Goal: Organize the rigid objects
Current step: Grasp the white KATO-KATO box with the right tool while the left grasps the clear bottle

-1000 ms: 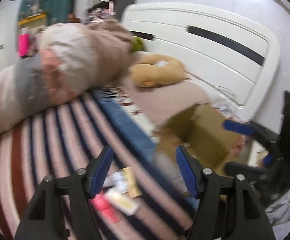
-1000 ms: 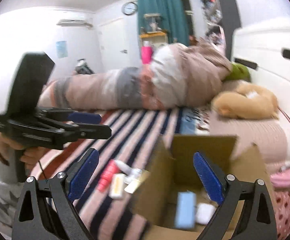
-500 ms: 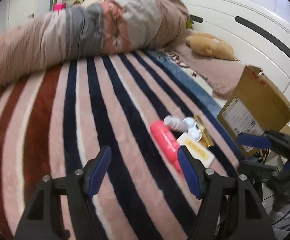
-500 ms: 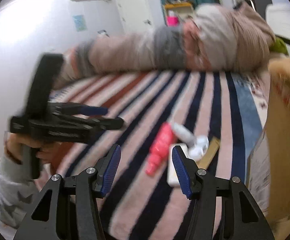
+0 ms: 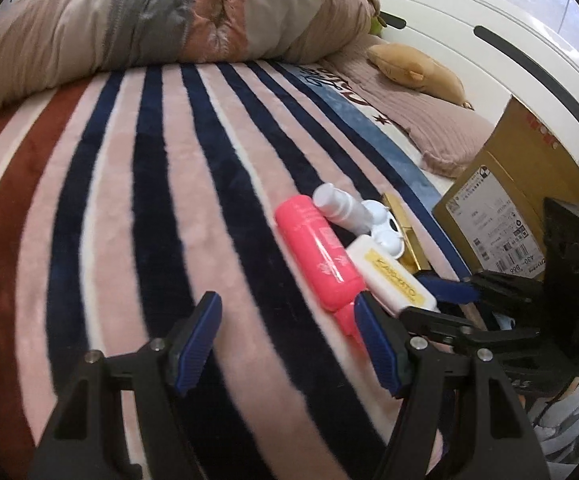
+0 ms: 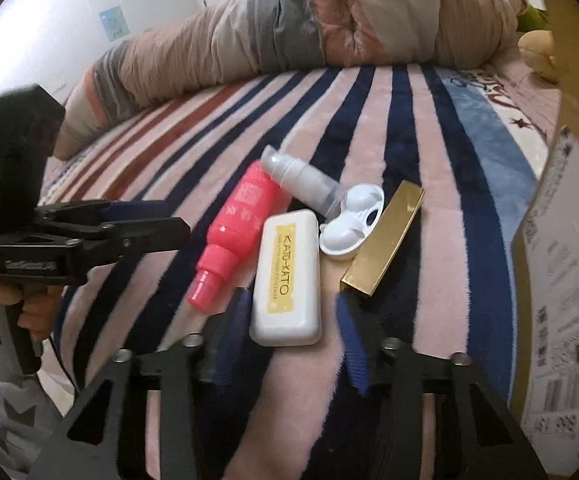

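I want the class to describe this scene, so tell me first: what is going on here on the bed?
A person holds a two-finger gripper in each hand over a striped blanket. The right gripper is open, its fingers either side of the near end of a white case. The left gripper is open and holds nothing, beside a pink bottle. A clear pump bottle, a white lens case and a gold box lie close by, next to a cardboard box. Nothing is lifted yet.

Pink bottle (image 6: 241, 216), white case (image 6: 287, 276) and gold box (image 6: 383, 240) lie side by side on blanket (image 6: 429, 128).
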The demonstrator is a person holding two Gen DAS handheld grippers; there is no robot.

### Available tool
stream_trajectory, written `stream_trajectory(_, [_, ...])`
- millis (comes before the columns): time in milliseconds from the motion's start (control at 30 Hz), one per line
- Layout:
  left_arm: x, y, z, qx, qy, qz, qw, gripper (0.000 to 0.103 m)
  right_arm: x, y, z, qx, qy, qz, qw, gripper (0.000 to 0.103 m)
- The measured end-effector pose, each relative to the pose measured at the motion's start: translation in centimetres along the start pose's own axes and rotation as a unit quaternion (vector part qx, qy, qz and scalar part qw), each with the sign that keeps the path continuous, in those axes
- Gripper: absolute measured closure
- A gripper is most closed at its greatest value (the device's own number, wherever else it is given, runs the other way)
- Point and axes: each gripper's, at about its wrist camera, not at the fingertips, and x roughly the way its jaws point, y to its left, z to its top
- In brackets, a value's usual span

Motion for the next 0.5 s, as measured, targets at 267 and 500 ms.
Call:
stream_trajectory(267, [1.3, -1.3, 0.8, -0.002, 0.011, -0.017, 0.9998, 0.038, -1.4, 1.4, -0.8, -0.021, 0.015, -0.027, 0.999, 0.072])
stream_trajectory(500, [0.7, -1.9, 0.8, 0.005, 0.008, -0.013, 0.9999, 0.038, -1.6, 1.4, -1.1, -0.027, 0.011, -0.030, 0.999, 0.070])
